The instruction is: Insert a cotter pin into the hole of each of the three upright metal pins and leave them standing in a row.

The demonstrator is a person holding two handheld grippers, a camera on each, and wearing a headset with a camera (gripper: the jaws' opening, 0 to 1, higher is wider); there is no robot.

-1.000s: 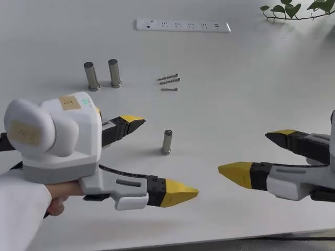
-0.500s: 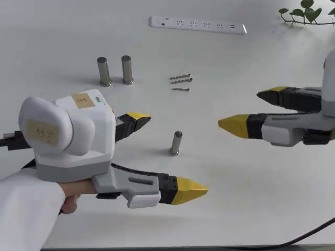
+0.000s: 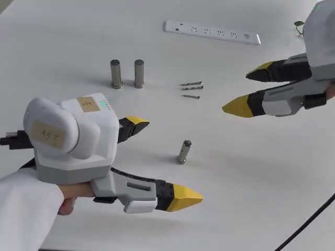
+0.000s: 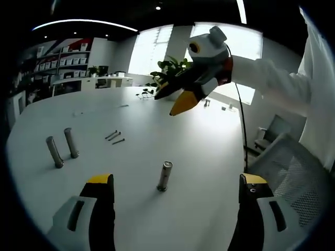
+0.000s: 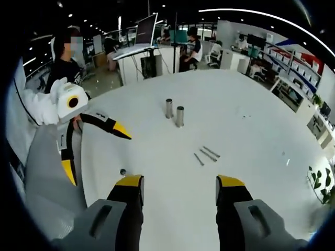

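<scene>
On the white desk, two metal pins stand upright side by side at about 10 o'clock from the middle of the head view. A third pin stands alone near the centre, well apart from them. Three cotter pins lie loose and close together at 12 o'clock from that third pin, none yet in a hole.

The left gripper hangs at 7 o'clock with its fingers spread wide and empty. In the left gripper view the third pin sits ahead, between them. The right gripper hovers at 2 o'clock, its fingers likewise wide apart and holding nothing, near the cotter pins on their 3 o'clock side.

The likely trouble is the pick-up. The cotter pins are thin, flat on the desk and bunched, so broad fingertips may pinch two at once or skid one away. The third pin looks narrow-based, and a nudge or sideways push while threading could topple it. Its hole is too small to make out, so alignment may go astray.
</scene>
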